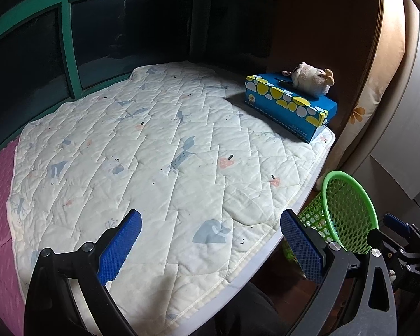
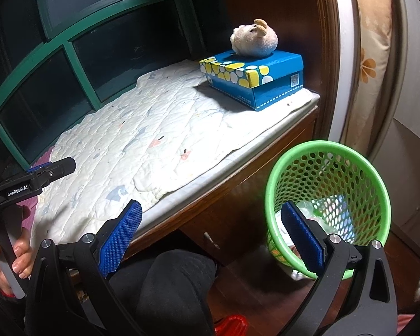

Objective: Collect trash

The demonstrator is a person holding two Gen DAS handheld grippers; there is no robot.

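Left hand-held gripper [image 1: 210, 240] spread wide, nothing between its blue pads, hovering over the near edge of the white quilted mat [image 1: 154, 154] on a window ledge. Right hand-held gripper [image 2: 211, 231] also spread and empty, over the ledge's front edge; its right finger overlaps the rim of the green mesh basket [image 2: 330, 168]. Basket stands on the wood floor just beside the ledge's right end and holds the collected trash [image 2: 322, 212]: clear plastic and paper-like bits, details unclear. Blue tissue box [image 1: 291, 106] with yellow and white spots sits at the mat's far right corner, a small plush toy [image 1: 313, 79] lying on top. Pink foam mat [image 1: 0, 196] at left.
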